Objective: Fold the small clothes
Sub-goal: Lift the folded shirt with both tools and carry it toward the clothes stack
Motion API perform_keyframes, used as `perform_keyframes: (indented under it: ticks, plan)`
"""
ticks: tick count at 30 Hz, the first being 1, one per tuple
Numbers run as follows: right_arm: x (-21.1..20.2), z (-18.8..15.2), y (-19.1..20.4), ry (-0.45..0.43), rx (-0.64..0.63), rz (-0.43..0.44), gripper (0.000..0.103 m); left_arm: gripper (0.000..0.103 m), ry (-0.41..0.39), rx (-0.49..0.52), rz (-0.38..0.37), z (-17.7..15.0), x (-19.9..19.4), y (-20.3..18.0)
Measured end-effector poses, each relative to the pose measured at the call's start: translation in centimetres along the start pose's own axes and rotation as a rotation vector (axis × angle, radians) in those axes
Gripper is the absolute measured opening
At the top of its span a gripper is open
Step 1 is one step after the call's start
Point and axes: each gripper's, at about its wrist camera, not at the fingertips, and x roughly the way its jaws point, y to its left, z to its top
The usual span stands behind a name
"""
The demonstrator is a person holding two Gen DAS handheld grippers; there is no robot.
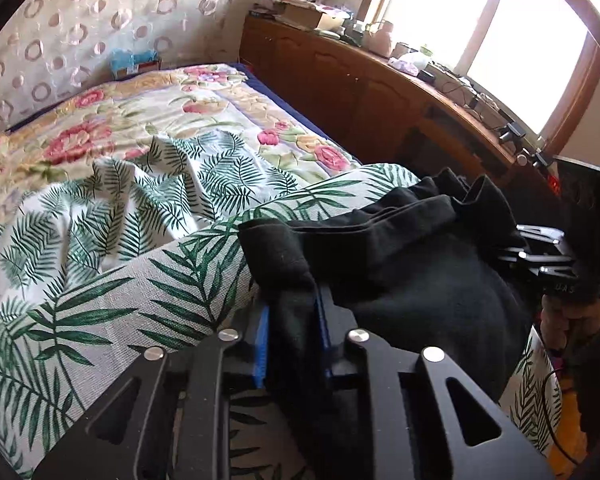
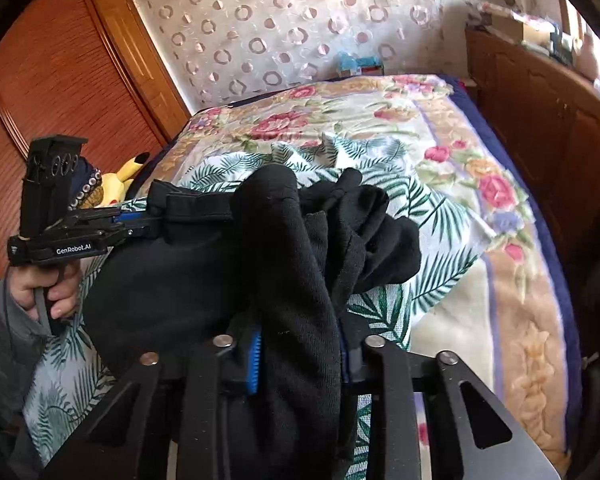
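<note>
A black garment (image 1: 420, 272) hangs bunched above the bed, stretched between both grippers. In the left wrist view, my left gripper (image 1: 292, 332) is shut on a thick fold of it, the blue pads (image 1: 262, 344) pressing on either side. My right gripper (image 1: 512, 248) grips the garment's far end at the right, with a hand below it. In the right wrist view, the right gripper (image 2: 300, 356) is shut on a hanging fold of the black garment (image 2: 204, 272). The left gripper (image 2: 148, 220) pinches a flat edge at the left, held by a hand in a grey sleeve.
Under the garment lie a leaf-print cushion (image 1: 140, 304) and a leaf-print sheet (image 1: 160, 184) on a floral bedspread (image 2: 500, 320). A wooden cabinet (image 1: 340, 80) with cluttered top runs along the right, below a window. A yellow plush toy (image 2: 118, 184) and wooden wardrobe (image 2: 60, 80) stand left.
</note>
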Motion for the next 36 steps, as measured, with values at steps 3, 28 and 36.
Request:
perform_keyframes:
  ticks: [3, 28, 36]
  plan:
    - [-1.3, 0.0, 0.8, -0.050, -0.027, -0.029, 0.023, 0.018, -0.053, 0.011, -0.007, -0.1, -2.3, -0.7]
    - [-2.9, 6.5, 21.1, -0.275, -0.447, 0.199, 0.022, 0.017, -0.490, -0.056, 0.366, -9.7, -30.2, 5.4]
    - [3.3, 13.2, 29.5, -0.283, -0.664, 0.317, 0.022, 0.017, -0.570, -0.203, 0.498, -15.3, -35.8, 10.6]
